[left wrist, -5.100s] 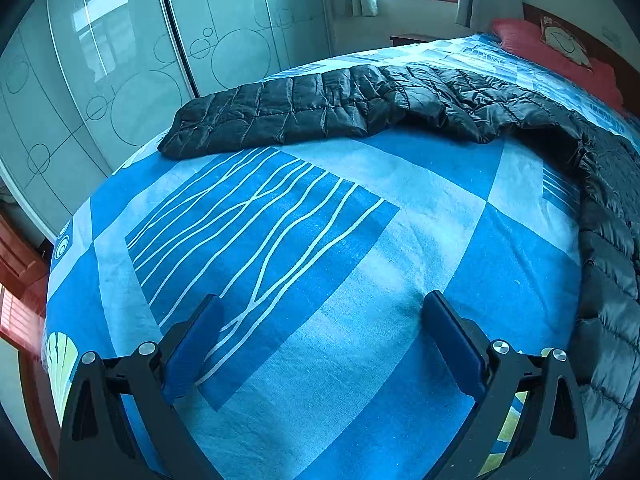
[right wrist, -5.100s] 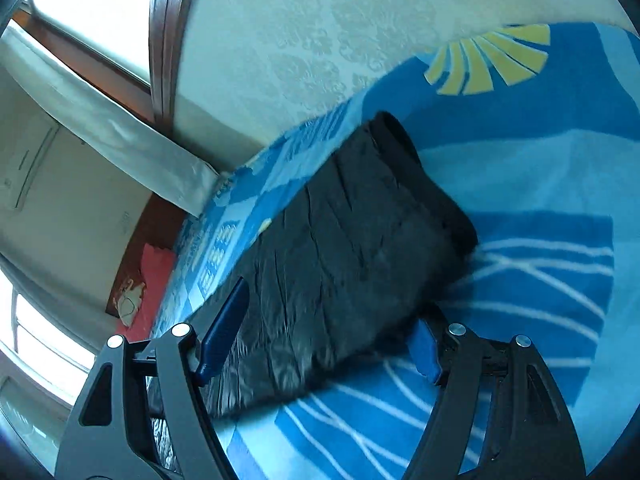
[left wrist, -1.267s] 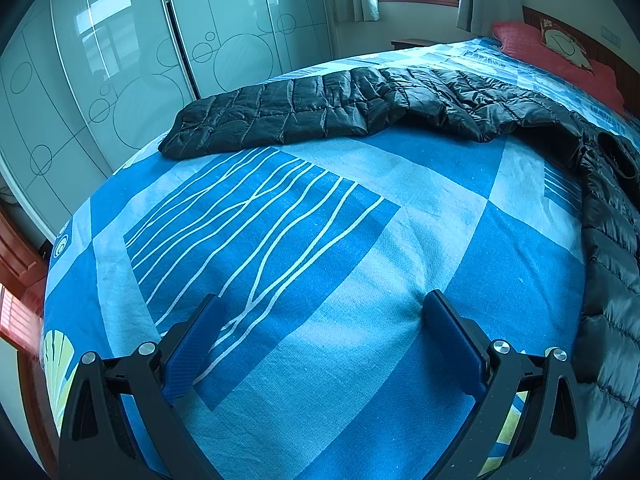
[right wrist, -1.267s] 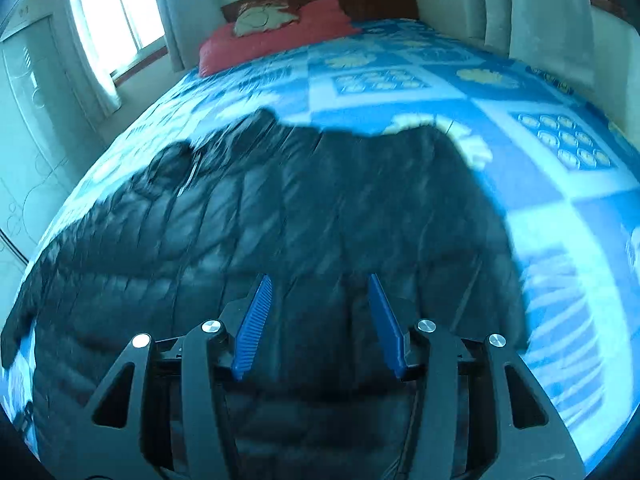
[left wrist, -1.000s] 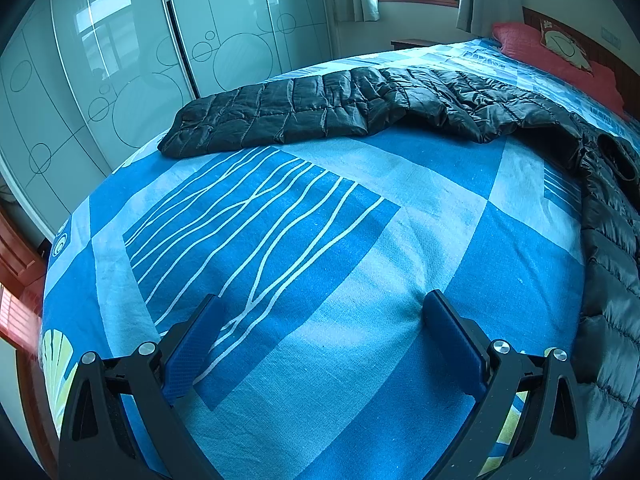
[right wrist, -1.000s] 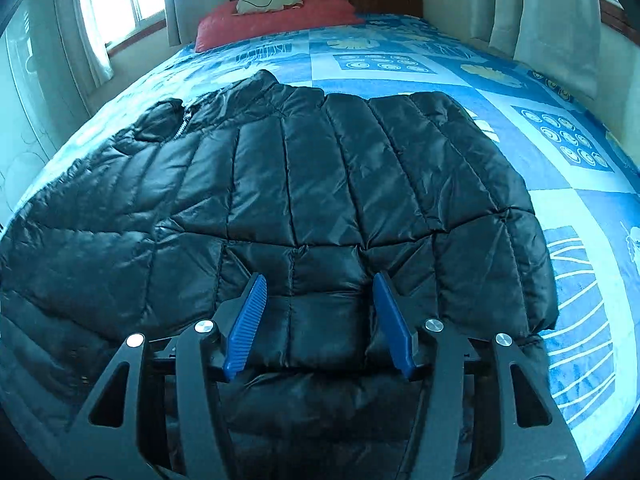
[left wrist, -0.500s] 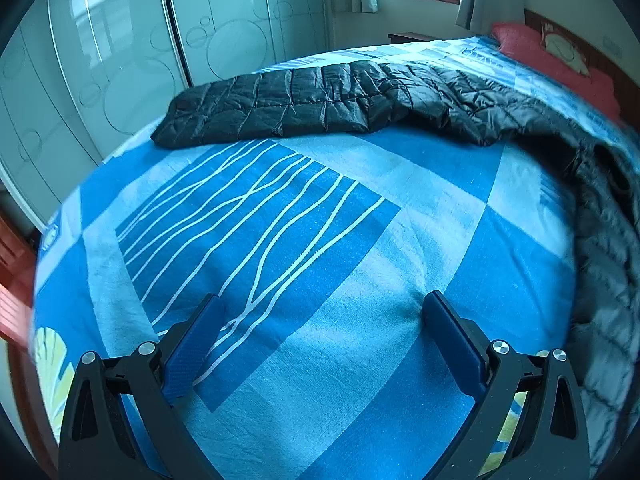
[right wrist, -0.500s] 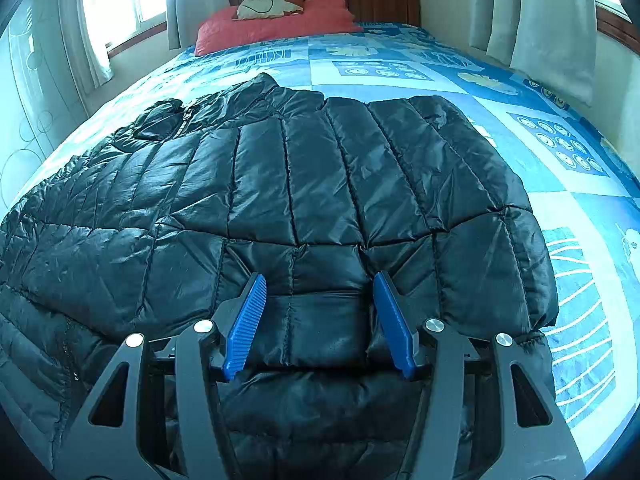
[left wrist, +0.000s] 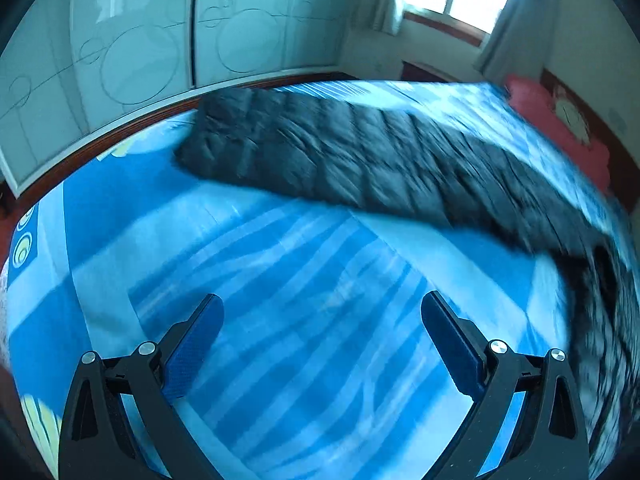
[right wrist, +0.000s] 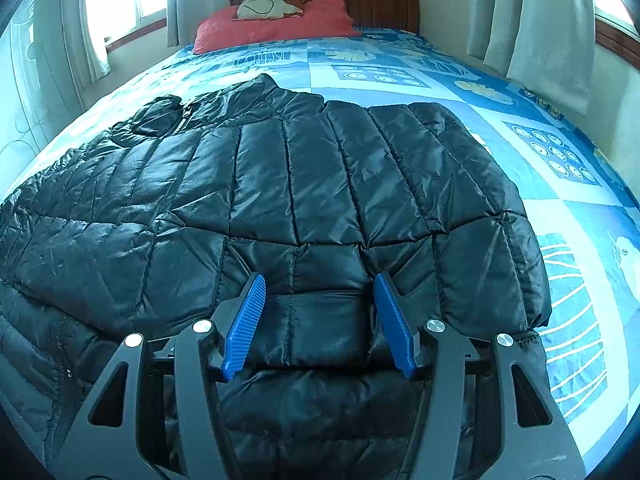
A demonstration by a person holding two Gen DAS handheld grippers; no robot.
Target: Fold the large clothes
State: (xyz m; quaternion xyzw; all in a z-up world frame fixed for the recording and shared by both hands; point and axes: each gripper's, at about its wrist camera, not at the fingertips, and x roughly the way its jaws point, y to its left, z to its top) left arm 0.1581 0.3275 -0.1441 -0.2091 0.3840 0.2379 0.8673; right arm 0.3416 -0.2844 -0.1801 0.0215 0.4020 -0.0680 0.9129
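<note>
A black quilted puffer jacket (right wrist: 320, 184) lies spread on the blue patterned bedsheet (right wrist: 560, 208), collar toward the pillow. My right gripper (right wrist: 319, 278) hangs low over the jacket's lower middle, its jaws half apart. The blue pads (right wrist: 246, 320) stand either side of a quilted panel without pinching it. In the blurred left wrist view, the jacket's long sleeve (left wrist: 320, 160) stretches across the bed toward the wardrobe. My left gripper (left wrist: 320, 300) is wide open above bare bedsheet (left wrist: 260, 248), a little short of the sleeve, with nothing between its fingers.
A red pillow (right wrist: 272, 24) and a wooden headboard (right wrist: 380, 0) stand at the bed's far end. Glass wardrobe doors (left wrist: 160, 40) run along the bed's edge beyond the sleeve cuff. Curtained windows (right wrist: 120, 0) flank the bed. Bare sheet lies right of the jacket.
The left gripper has swung toward the sleeve, which now lies nearer and fills the middle of its blurred view. The right gripper has stayed still over the jacket, its jaws unchanged.
</note>
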